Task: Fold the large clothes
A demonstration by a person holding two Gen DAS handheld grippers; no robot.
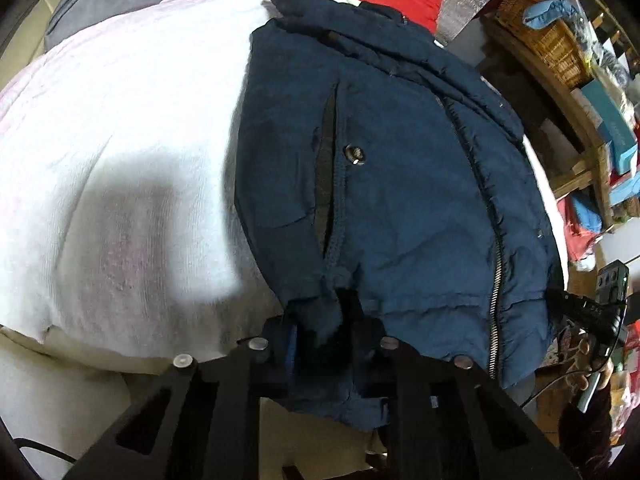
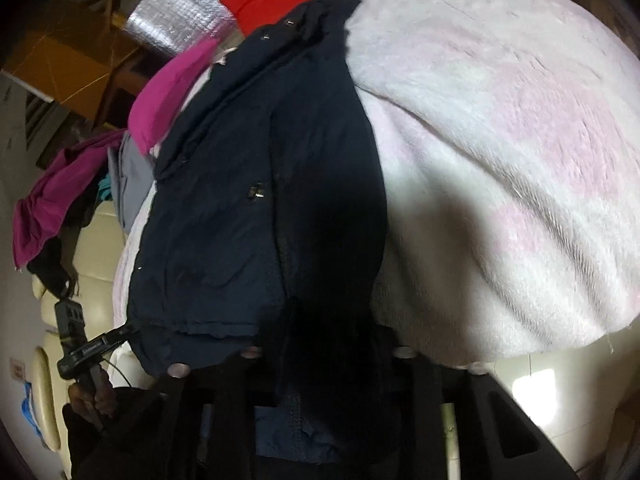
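while spread on blanket [image 1: 120,128], jacket [image 1: 400,184] hem pinched in left tongs [image 1: 340,320] and right tongs [image 2: 332,360].

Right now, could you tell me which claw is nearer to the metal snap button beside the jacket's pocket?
Left. The left claw grips the jacket hem just below the snap button; the right claw clamps the hem on the zipper's far side.
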